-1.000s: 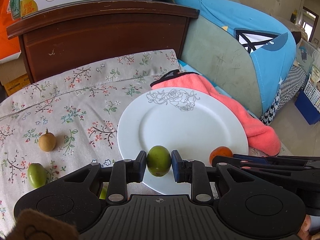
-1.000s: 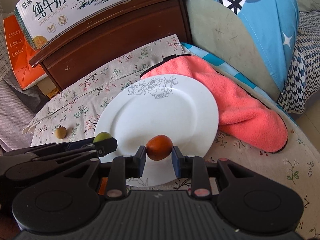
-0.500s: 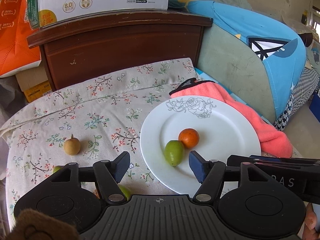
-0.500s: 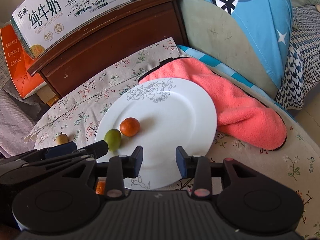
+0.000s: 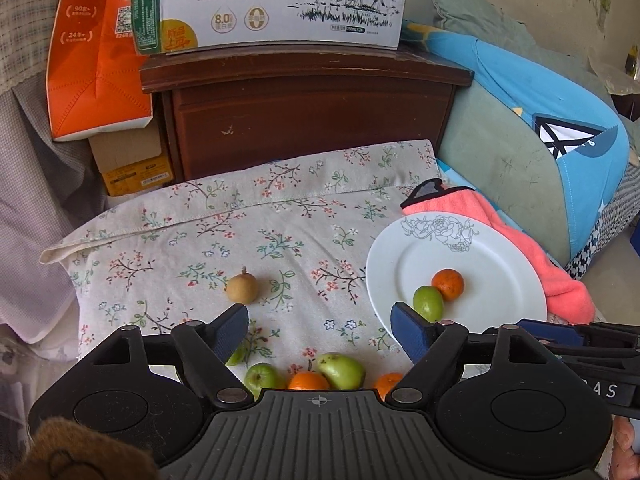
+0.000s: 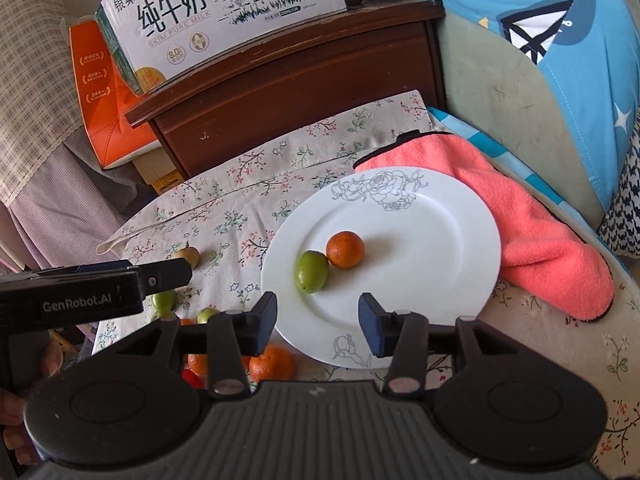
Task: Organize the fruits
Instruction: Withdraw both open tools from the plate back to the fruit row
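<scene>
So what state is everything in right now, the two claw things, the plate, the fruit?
left gripper: open, empty
right gripper: open, empty
plate: holding two fruits
green fruit: on plate, touching the orange
orange: on plate
brown fruit: on the floral cloth, off the plate

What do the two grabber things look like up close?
Both are black plastic. The left gripper has a ribbed grey-black body, round side discs, silver screws and dark blue padded jaws. The right gripper matches it. White "GenRobot.AI" lettering runs along the left one's side in the right view.
</scene>
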`<action>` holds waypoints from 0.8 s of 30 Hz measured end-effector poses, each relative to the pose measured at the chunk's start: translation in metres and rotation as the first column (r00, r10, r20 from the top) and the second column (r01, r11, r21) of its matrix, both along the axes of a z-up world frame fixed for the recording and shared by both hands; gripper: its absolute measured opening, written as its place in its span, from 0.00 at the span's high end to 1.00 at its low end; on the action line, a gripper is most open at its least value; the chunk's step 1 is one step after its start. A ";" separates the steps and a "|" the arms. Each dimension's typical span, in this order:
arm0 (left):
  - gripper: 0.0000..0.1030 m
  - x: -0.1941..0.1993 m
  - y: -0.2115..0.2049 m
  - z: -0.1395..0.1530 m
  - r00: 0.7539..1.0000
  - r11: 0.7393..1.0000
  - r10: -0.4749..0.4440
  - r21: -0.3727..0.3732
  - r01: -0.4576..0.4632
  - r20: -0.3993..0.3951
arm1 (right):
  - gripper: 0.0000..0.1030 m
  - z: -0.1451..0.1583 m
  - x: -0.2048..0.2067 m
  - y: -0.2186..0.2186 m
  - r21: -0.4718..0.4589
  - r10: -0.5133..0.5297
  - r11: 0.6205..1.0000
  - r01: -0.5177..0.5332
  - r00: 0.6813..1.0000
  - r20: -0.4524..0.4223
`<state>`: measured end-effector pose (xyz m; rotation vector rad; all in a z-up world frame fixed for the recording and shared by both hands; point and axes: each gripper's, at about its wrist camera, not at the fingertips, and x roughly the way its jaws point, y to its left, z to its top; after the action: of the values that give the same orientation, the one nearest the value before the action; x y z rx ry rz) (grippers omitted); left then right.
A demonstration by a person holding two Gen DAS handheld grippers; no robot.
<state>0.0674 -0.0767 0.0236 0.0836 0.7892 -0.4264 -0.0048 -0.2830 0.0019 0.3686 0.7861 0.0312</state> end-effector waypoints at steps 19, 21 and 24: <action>0.23 -0.006 0.083 -0.023 0.985 0.991 0.131 0.025 -0.129 -0.109 | 0.55 -0.014 -0.012 0.079 -0.027 0.305 0.952 -0.306 0.952 -0.030; 0.23 -0.010 0.086 -0.026 0.985 0.993 0.116 0.008 -0.116 -0.129 | 0.57 -0.019 -0.010 0.087 -0.035 0.320 0.946 -0.321 0.947 -0.043; 0.23 -0.017 0.088 -0.031 0.985 0.996 0.089 0.001 -0.090 -0.148 | 0.58 -0.025 -0.009 0.096 -0.049 0.340 0.938 -0.343 0.939 -0.057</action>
<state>0.0503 0.0113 -0.0071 0.0109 0.9346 -0.3524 -0.0141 -0.1868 -0.0230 0.1742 0.8901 0.3263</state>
